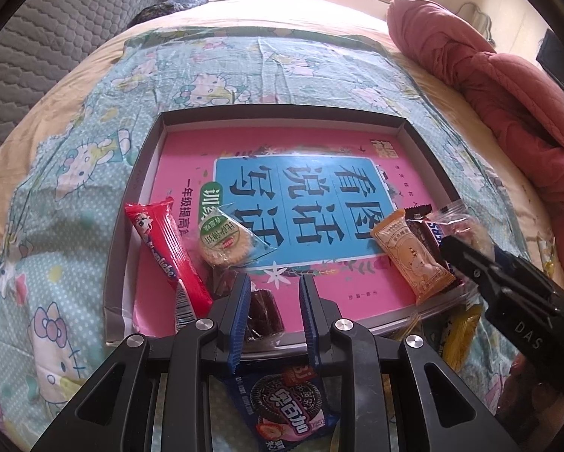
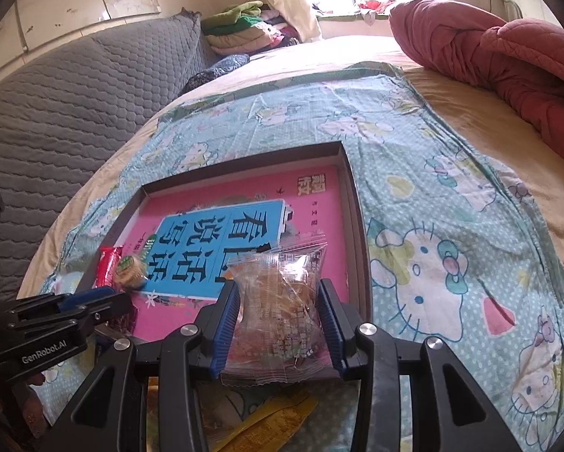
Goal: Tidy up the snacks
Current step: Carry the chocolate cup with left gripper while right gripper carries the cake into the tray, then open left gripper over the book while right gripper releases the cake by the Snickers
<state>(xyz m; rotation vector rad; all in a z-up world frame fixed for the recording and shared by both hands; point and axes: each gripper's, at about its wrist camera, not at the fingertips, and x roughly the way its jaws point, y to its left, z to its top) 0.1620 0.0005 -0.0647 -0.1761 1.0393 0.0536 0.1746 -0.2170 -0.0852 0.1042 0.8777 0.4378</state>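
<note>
A shallow grey box (image 1: 148,173) with a pink and blue book cover as its floor lies on a bed. In it are a red candy stick (image 1: 168,256), a round green-label biscuit (image 1: 225,243), dark brown sweets (image 1: 263,314), an orange packet (image 1: 413,260) and a Snickers bar (image 1: 430,231). My left gripper (image 1: 274,290) is open over the box's near edge, beside the brown sweets. My right gripper (image 2: 280,301) is shut on a clear-wrapped pastry (image 2: 278,297), held over the box's near right corner (image 2: 357,233); it shows at right in the left wrist view (image 1: 466,260).
A blue Oreo packet (image 1: 285,406) and a yellow packet (image 1: 459,335) lie on the Hello Kitty sheet (image 1: 74,158) in front of the box. A red quilt (image 2: 500,52) is bunched at the right. A grey quilted sofa back (image 2: 74,105) stands at the left.
</note>
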